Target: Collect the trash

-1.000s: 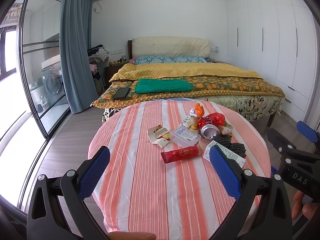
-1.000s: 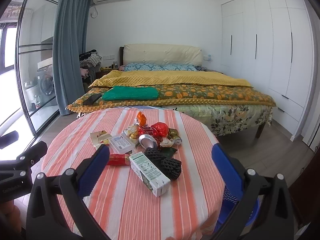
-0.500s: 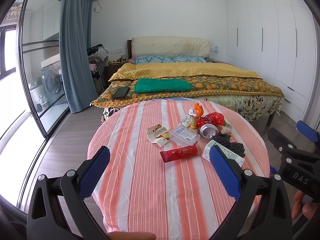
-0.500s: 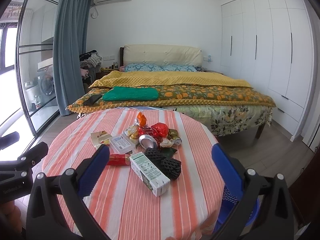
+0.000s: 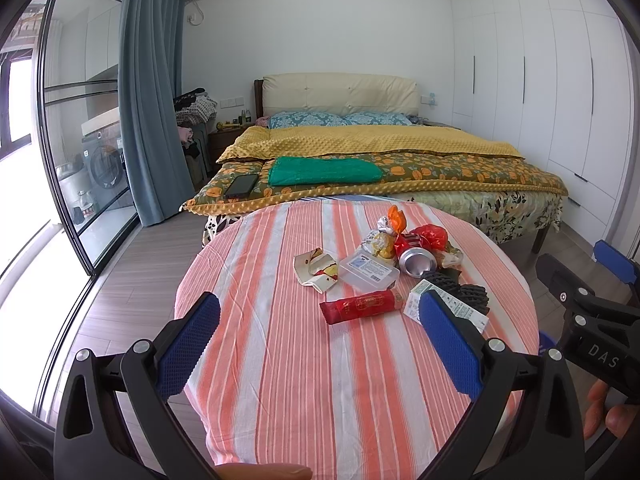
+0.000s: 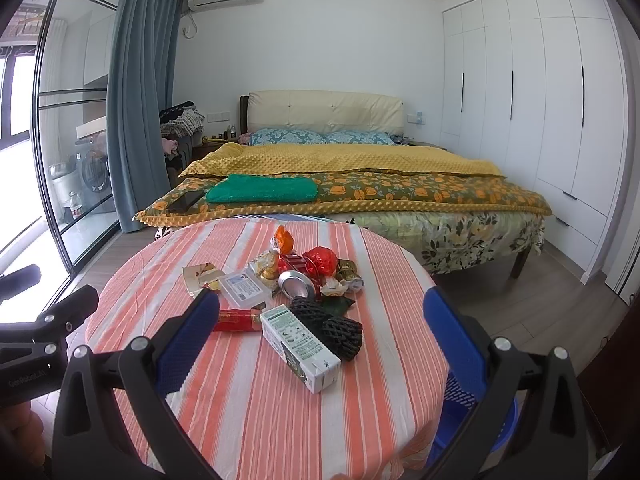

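Trash lies in a cluster on a round table with a striped orange cloth (image 5: 280, 360) (image 6: 260, 400). I see a red wrapper (image 5: 362, 305) (image 6: 236, 325), a white-green carton (image 6: 300, 348) (image 5: 460, 308), a clear plastic box (image 5: 368, 271) (image 6: 244, 289), a crushed can (image 5: 418, 262) (image 6: 296, 283), black foam netting (image 6: 332, 324), a torn paper packet (image 5: 316, 270) and crumpled foil wrappers (image 6: 320, 258). My left gripper (image 5: 320, 348) is open and empty, short of the wrapper. My right gripper (image 6: 320, 344) is open, its fingers wide either side of the carton and above it.
A blue basket (image 6: 476, 416) stands on the floor by the table's right edge. Behind the table is a bed (image 5: 380, 160) with a phone (image 5: 241, 186) and a green cloth. White wardrobes (image 6: 540, 120) line the right wall, glass doors and a curtain the left.
Both views have shifted only slightly. The trash and both open grippers look unchanged.
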A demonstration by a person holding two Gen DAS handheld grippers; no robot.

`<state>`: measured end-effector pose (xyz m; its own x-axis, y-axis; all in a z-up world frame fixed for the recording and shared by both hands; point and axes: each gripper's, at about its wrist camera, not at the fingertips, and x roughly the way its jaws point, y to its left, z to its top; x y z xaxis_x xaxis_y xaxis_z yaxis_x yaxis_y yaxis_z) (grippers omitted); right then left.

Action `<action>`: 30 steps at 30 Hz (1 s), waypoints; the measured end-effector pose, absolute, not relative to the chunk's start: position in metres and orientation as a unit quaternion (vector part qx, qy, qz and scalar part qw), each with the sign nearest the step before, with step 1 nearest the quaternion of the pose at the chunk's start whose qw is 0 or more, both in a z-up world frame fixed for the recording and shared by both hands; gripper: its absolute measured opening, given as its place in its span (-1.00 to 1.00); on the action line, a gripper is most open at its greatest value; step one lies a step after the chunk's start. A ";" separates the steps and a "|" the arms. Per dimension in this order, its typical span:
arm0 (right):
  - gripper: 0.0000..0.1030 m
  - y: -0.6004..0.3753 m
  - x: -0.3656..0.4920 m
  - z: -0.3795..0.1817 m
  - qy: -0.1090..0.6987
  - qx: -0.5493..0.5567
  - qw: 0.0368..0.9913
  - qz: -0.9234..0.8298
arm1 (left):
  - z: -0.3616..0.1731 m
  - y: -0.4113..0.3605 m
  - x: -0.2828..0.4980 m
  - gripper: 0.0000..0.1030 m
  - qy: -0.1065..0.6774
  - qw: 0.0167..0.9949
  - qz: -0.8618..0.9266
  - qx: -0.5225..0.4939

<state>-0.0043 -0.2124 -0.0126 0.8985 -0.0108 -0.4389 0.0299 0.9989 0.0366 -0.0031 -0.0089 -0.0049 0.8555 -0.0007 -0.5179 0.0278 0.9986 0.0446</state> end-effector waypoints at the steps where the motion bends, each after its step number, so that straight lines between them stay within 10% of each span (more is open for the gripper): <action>1: 0.91 -0.212 -0.004 -0.013 0.226 0.021 0.974 -0.010 | -0.005 -0.009 -0.003 0.92 0.269 0.963 -0.008 0.025; 30: 0.91 -0.214 -0.007 -0.009 0.225 0.022 0.974 -0.011 | -0.005 -0.008 -0.003 0.92 0.269 0.963 -0.008 0.024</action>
<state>-0.0069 -0.2136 -0.0094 0.8987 -0.0115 -0.4384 0.0310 0.9988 0.0373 -0.0030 -0.0079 -0.0054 0.8554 -0.0027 -0.5179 0.0284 0.9987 0.0417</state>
